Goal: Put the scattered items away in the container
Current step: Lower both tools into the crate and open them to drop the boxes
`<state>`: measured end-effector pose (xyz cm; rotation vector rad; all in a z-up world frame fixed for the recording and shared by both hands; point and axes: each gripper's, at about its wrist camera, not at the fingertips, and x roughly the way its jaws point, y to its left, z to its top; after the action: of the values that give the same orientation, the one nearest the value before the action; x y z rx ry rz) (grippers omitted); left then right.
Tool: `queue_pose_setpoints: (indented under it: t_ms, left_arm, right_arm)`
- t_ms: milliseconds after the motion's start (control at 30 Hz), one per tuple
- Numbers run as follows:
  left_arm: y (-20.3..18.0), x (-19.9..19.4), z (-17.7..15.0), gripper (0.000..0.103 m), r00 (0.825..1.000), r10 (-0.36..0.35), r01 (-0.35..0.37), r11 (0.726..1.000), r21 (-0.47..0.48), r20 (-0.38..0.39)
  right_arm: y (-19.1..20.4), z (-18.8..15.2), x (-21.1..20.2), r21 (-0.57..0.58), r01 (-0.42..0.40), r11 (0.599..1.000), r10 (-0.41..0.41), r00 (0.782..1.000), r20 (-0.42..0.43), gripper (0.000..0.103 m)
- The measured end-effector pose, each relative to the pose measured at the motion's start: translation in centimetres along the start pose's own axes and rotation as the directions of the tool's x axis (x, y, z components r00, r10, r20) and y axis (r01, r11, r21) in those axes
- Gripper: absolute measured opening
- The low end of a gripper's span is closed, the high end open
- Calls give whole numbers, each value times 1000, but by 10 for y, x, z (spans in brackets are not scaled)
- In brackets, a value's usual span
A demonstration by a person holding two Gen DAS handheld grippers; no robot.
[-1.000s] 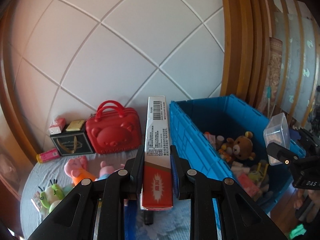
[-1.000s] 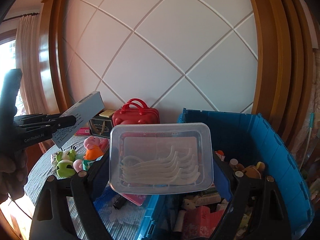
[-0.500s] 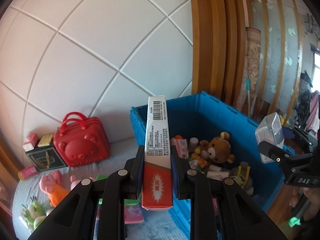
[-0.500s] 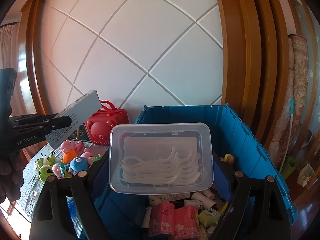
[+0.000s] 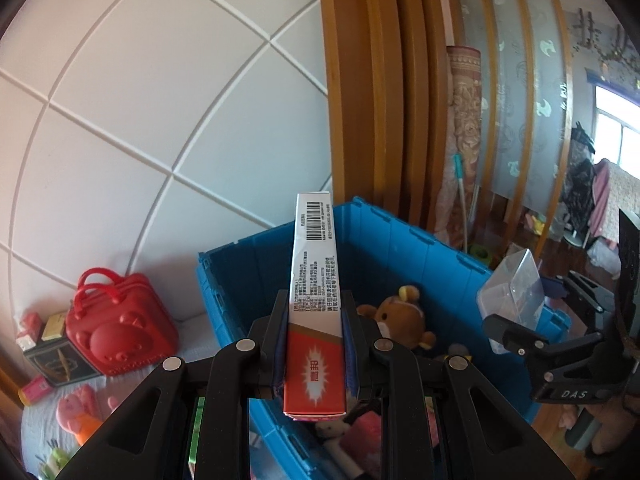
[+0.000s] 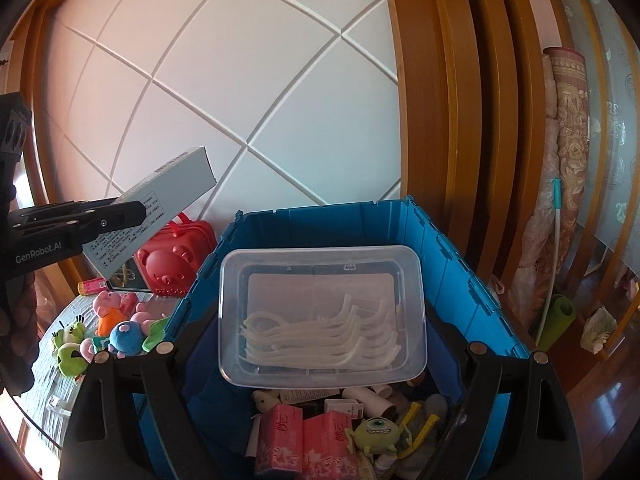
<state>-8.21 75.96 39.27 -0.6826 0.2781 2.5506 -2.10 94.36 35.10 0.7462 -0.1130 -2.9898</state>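
Both grippers [image 5: 315, 336] [image 6: 322, 354] seemingly nearer bin [image 6: 440, 240]

One carton [image 5: 314, 304] is sitting clamped between the left jaws, and one clear tub [image 6: 322, 314] between the right jaws. Below them, one blue crate [image 6: 472, 280] is holding two pink tissue packs [image 6: 280, 440].

**Hidden and cut-off parts**

Blue crate [image 6: 452, 248] floor mostly blocked by clear plastic box [image 6: 322, 316]; its near wall cut by frame bottom. Carton [image 5: 316, 312] print too small to read. Teddy bear [image 5: 404, 320] half behind left gripper [image 5: 316, 340]. Right gripper [image 6: 322, 354] fingertips hidden behind box.
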Motion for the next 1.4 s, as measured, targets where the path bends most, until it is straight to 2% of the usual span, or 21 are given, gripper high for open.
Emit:
queue_pose_setpoints:
  t_ms: [400, 767, 1267, 1333, 1367, 1400]
  left_arm:
    - [-14, 41, 25, 22, 999, -51, 51, 999, 18, -2]
    - [-4, 76, 49, 22, 999, -34, 34, 999, 4, 11]
    - [5, 101, 66, 22, 999, -36, 36, 999, -7, 26]
    - [4, 101, 67, 27, 999, 18, -18, 1000, 1, 49]
    - [4, 100, 68, 62, 998, 37, -37, 999, 1, 59]
    - [6, 100, 68, 100, 997, 36, -35, 999, -12, 68]
  right_arm:
    - [-26, -3, 12, 32, 47, 998, -46, 999, -24, 88]
    - [-39, -5, 29, 33, 76, 997, -74, 996, -43, 88]
    - [-40, -2, 53, 45, 90, 995, -87, 994, -66, 88]
    - [-40, -2, 55, 45, 96, 994, -93, 994, -63, 90]
    - [-39, -2, 58, 42, 100, 994, -97, 993, -68, 94]
    - [-39, -3, 59, 38, 109, 993, -106, 992, -69, 103]
